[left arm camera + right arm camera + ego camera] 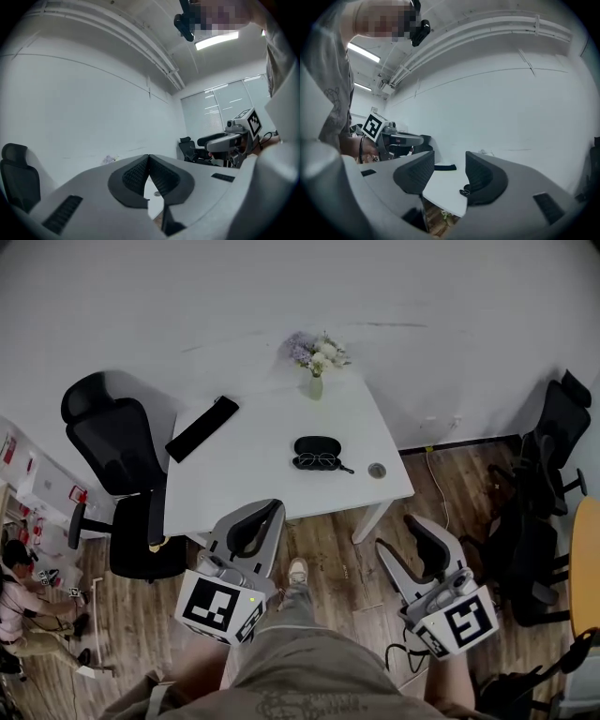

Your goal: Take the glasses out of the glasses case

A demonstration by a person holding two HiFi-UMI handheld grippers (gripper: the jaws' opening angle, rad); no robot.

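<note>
A black glasses case [317, 443] lies on the white table [253, 465]. A pair of thin-rimmed glasses [319, 461] rests on the tabletop just in front of the case, touching or nearly touching it. Both grippers hang over the floor, short of the table's near edge. My left gripper [268, 512] is shut with nothing in it, its pads [140, 171] meeting at the tips. My right gripper [398, 532] is open and holds nothing. In the right gripper view the glasses [465, 191] show past the right finger [480, 176].
A long black flat object [202, 427] lies at the table's left. A vase of flowers [316, 362] stands at the back edge. A small round thing [377, 470] sits near the right corner. Black office chairs [117, 474] flank the table. A person [19, 606] sits on the floor, far left.
</note>
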